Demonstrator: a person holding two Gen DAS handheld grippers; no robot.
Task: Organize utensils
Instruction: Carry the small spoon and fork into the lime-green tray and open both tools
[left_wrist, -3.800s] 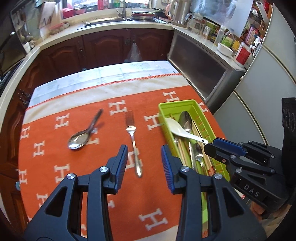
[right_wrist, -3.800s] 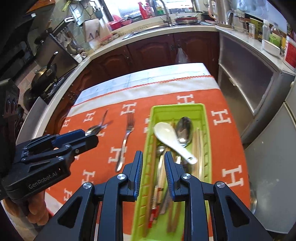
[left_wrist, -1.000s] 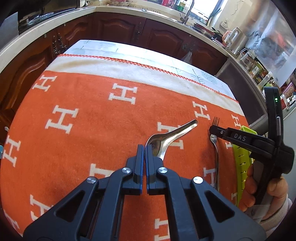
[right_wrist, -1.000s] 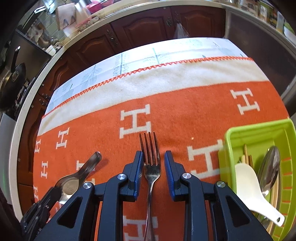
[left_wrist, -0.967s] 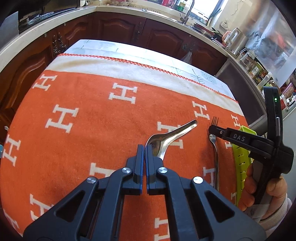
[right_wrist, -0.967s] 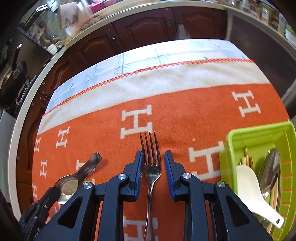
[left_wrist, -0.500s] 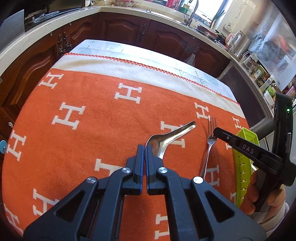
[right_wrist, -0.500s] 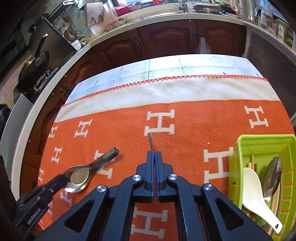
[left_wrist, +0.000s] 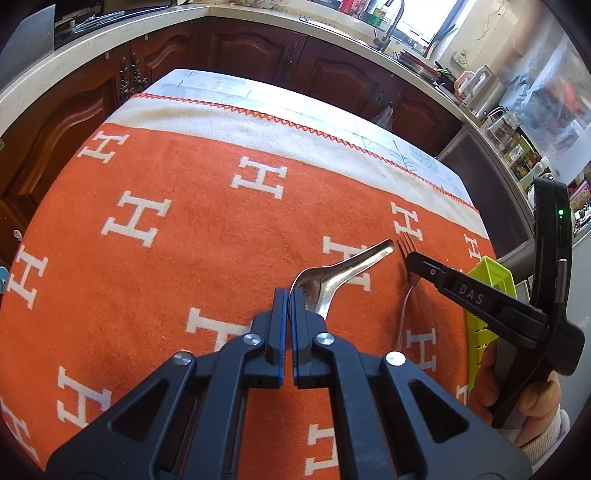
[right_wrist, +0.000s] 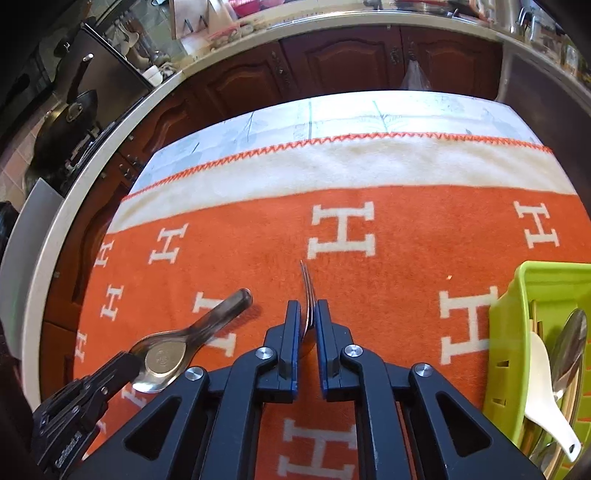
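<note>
While the left gripper (left_wrist: 287, 299) holds the metal spoon (left_wrist: 341, 271) by the edge of its bowl, its fingers (left_wrist: 277, 317) are pressed almost together, and the spoon's handle points away over the orange blanket (left_wrist: 177, 280) with white H letters that covers the tabletop. In the right wrist view this spoon (right_wrist: 184, 341) is seen at the tip of the left gripper (right_wrist: 127, 363), low on the left side.

The right gripper (right_wrist: 306, 314) has the fork (right_wrist: 308, 295) between its fingers (right_wrist: 291, 332). The fingers are narrow and are opening at this moment; a small gap shows on each side of the fork, which stands on its edge with the tines pointing forward. From the left wrist view, the fork's handle (left_wrist: 406, 306) slopes down to the blanket below the right gripper (left_wrist: 412, 258), which a hand (left_wrist: 524, 406) holds.

The green utensil tray (right_wrist: 509, 332) stands at the right side of the tabletop, with a white ceramic spoon (right_wrist: 543, 398) and a metal spoon (right_wrist: 570, 350) inside it.
</note>
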